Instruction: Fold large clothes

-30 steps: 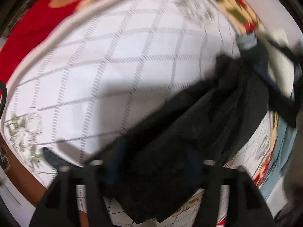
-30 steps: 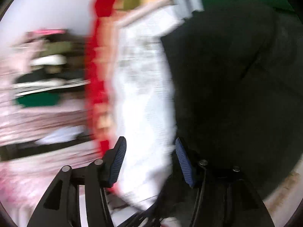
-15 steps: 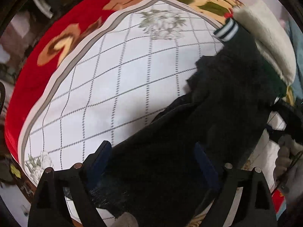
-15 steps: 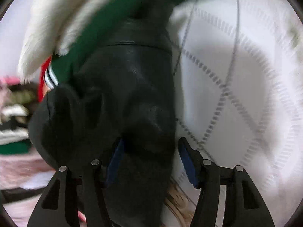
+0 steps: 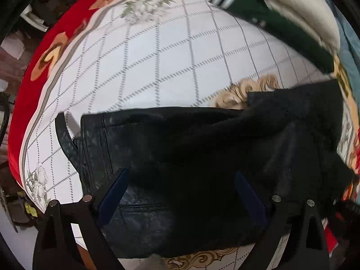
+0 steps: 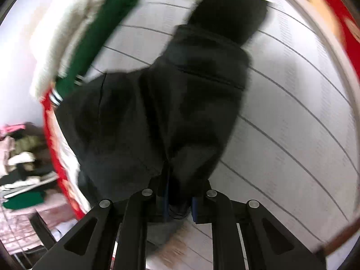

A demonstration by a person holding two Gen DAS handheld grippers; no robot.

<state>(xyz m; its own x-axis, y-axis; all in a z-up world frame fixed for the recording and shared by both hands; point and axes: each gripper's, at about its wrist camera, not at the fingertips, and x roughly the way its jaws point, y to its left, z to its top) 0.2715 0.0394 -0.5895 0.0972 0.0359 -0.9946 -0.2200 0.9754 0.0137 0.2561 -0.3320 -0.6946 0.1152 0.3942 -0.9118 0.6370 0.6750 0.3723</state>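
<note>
A black jacket with a leathery sheen lies crumpled across the near part of a bed covered by a white diamond-patterned quilt with a red floral border. The right gripper has just been closing, and its jaws now pinch a bunched edge of the jacket, probably to drag that side out flat. The left gripper points straight down over the garment, jaws spread wide and gripping nothing after just opening, apparently freed to take a fresh hold. A green and white garment sits at the far right.
</note>
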